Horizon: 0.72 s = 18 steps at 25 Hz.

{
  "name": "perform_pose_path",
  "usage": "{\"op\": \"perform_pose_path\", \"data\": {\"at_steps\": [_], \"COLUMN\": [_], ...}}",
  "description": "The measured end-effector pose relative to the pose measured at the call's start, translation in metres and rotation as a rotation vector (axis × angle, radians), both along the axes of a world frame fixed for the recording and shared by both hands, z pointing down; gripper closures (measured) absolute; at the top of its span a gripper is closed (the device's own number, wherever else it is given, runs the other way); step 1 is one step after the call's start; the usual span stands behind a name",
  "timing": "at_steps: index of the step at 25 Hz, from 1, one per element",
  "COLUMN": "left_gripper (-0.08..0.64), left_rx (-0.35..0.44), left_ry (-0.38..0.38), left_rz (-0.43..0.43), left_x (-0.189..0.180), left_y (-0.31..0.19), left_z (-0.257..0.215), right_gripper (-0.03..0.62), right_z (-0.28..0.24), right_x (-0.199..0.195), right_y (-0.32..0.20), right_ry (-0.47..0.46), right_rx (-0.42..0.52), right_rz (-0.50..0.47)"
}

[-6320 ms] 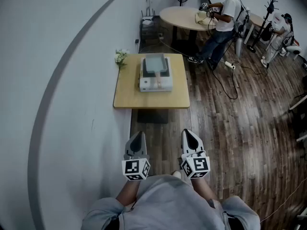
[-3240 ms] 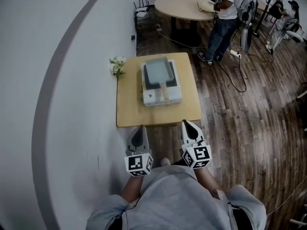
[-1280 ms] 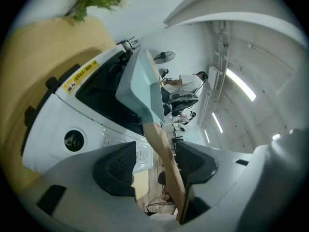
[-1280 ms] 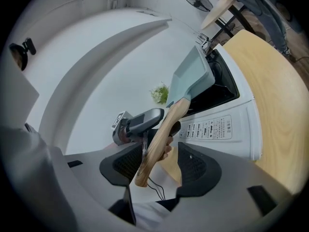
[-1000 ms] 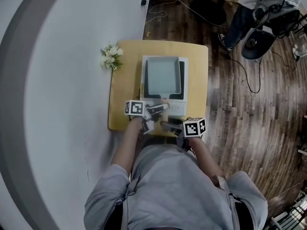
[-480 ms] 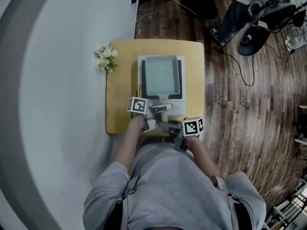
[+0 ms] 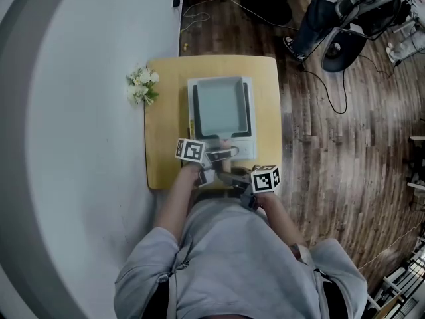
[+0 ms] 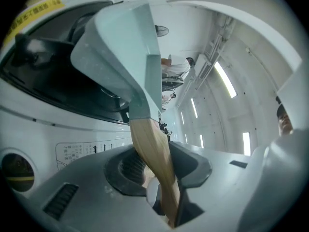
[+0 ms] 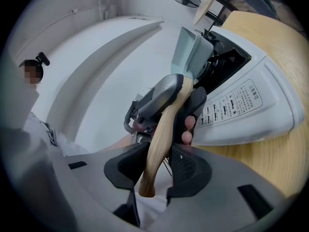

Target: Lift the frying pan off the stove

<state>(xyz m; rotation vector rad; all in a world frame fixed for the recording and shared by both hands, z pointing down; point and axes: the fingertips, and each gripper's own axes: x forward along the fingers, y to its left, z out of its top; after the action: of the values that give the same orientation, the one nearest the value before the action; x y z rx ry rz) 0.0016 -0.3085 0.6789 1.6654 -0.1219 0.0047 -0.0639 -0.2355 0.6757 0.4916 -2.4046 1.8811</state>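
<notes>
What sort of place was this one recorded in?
Probably a lab or studio, not a kitchen: a portable stove sits on a small table, and cables trail over the wood floor.

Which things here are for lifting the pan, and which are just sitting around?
For the job: frying pan, its wooden handle, stove, left tool, right tool, both closing on the handle.
Just lying about: flowers, black chair.
</notes>
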Motion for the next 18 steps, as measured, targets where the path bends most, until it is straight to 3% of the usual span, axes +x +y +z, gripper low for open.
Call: {"op": "perform_pose_path", "data": {"at_steps": [18], "left_gripper": [0.425], "left_rx": [0.241], "left_ry": [-0.089], "left_rz": [-0.070], "left_x": [-0.047], "left_y": [0.015], "left_z": [-0.064], "right_gripper": [0.469], "right_z": [-0.053], "right_x": [-0.042], "right_y": [0.019], "right_ry": [-0.044], "right_rx": [0.214], "right_rz": [-0.053]}}
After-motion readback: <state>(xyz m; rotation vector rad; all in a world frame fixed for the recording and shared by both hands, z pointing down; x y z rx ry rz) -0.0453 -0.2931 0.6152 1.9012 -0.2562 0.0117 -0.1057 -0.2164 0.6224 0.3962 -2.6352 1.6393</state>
